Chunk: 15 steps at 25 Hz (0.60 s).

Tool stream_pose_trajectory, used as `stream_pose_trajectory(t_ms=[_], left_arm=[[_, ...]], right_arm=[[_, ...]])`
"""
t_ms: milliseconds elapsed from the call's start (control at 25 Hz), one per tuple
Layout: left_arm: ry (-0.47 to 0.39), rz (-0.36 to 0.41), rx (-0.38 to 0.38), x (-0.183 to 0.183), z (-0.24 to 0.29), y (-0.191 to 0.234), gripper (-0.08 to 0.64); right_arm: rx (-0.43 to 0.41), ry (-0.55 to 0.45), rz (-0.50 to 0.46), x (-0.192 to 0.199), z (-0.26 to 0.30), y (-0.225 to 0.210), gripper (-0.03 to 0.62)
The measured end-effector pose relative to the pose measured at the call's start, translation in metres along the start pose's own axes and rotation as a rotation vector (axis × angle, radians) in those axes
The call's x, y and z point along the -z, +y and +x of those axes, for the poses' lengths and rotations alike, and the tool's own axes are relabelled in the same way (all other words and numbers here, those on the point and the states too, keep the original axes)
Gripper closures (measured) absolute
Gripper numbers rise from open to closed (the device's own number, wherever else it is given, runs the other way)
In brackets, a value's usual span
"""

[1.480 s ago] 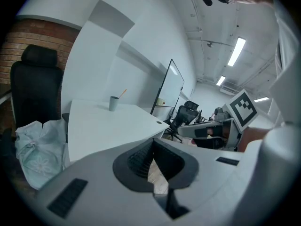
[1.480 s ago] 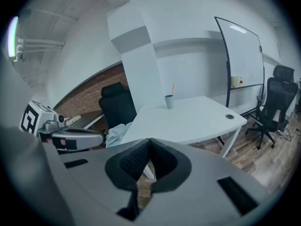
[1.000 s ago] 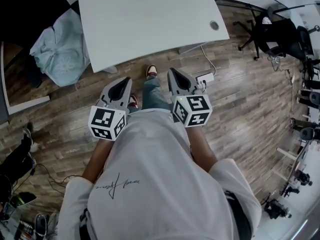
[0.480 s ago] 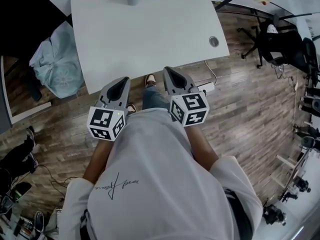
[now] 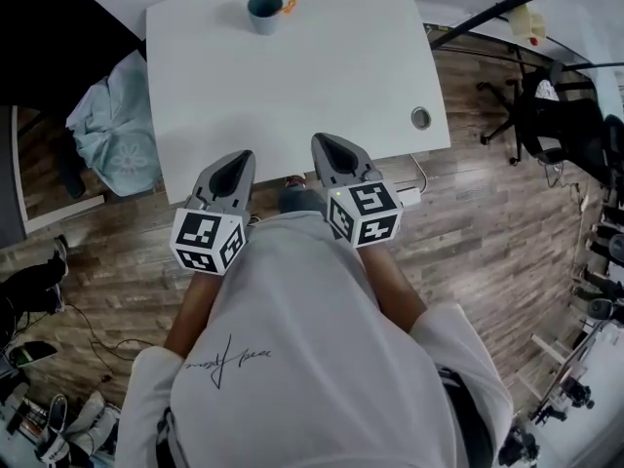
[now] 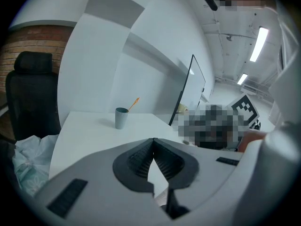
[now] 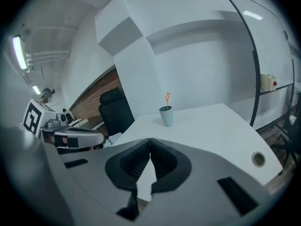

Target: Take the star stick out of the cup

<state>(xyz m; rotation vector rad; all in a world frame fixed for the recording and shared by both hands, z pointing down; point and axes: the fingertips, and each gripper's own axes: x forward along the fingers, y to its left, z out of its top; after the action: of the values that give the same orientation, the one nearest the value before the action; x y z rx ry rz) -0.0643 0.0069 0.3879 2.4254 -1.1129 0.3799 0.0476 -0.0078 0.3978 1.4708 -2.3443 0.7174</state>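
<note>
**Surface.** The white rectangular table top (image 5: 292,76) has rounded corners. A round grey cable grommet (image 5: 420,118) is set near its near right corner. The blue-grey cylindrical cup (image 5: 263,13) stands upright near the far edge of the table, left of centre. The thin orange star stick (image 5: 290,6) stands in the cup and leans out over the rim to the right. In the right gripper view its star-shaped top shows above the cup.

**Room.** The floor is brown wood-look planking (image 5: 487,222). A pale blue crumpled cloth bundle (image 5: 117,125) lies beside the left edge of the table. A white power strip (image 5: 408,195) lies on the floor below the near right corner. A black wheeled office chair (image 5: 561,115) stands well apart on the right. The left gripper view shows a red brick wall section (image 6: 33,39) and long ceiling strip lights (image 6: 258,44).

**Grippers.** The left gripper (image 6: 153,139) and the right gripper (image 7: 150,139) are held side by side at the near edge of the table, well apart from the cup. Each pair of jaws is closed, with the ribbed dark pads meeting at the tips and nothing between them.

**Markings.** Each gripper carries a white cube with black square markers: the left cube (image 5: 208,240) and the right cube (image 5: 364,213). These are patterns, not letters. The person's white T-shirt (image 5: 292,359) bears a thin handwritten-style print that cannot be read.
</note>
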Motion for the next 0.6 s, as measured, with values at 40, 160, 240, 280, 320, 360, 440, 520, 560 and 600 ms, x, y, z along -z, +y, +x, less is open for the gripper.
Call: stream_pose_trajectory(t_ms=[40, 160, 240, 280, 320, 360, 440, 520, 560, 600], left_arm=[[-0.004, -0.002, -0.007, -0.002, 0.005, 0.000, 0.552], [-0.003, 0.015, -0.030, -0.006, 0.021, -0.002, 0.552], [0.005, 0.031, -0.044, -0.005, 0.032, -0.005, 0.552], [0.008, 0.030, -0.048, -0.005, 0.037, -0.007, 0.552], [0.008, 0.025, -0.052, -0.005, 0.041, -0.008, 0.552], [0.008, 0.022, -0.057, -0.005, 0.044, -0.009, 0.552], [0.008, 0.018, -0.068, -0.006, 0.050, -0.013, 0.552], [0.009, 0.018, -0.078, -0.007, 0.054, -0.016, 0.552], [0.011, 0.019, -0.083, -0.007, 0.055, -0.016, 0.552], [0.013, 0.019, -0.089, -0.007, 0.055, -0.016, 0.552]], right_arm=[[-0.009, 0.001, -0.003, -0.002, 0.003, -0.004, 0.582], [-0.033, 0.006, -0.010, -0.005, 0.010, -0.016, 0.582], [-0.049, 0.009, -0.017, -0.007, 0.013, -0.024, 0.582], [-0.056, 0.010, -0.021, -0.008, 0.015, -0.027, 0.581], [-0.064, 0.011, -0.024, -0.008, 0.016, -0.029, 0.581], [-0.072, 0.012, -0.025, -0.008, 0.016, -0.032, 0.582], [-0.089, 0.014, -0.027, -0.007, 0.017, -0.038, 0.581], [-0.102, 0.012, -0.030, -0.008, 0.018, -0.044, 0.581], [-0.108, 0.008, -0.033, -0.009, 0.020, -0.046, 0.581], [-0.112, 0.005, -0.035, -0.010, 0.022, -0.047, 0.582]])
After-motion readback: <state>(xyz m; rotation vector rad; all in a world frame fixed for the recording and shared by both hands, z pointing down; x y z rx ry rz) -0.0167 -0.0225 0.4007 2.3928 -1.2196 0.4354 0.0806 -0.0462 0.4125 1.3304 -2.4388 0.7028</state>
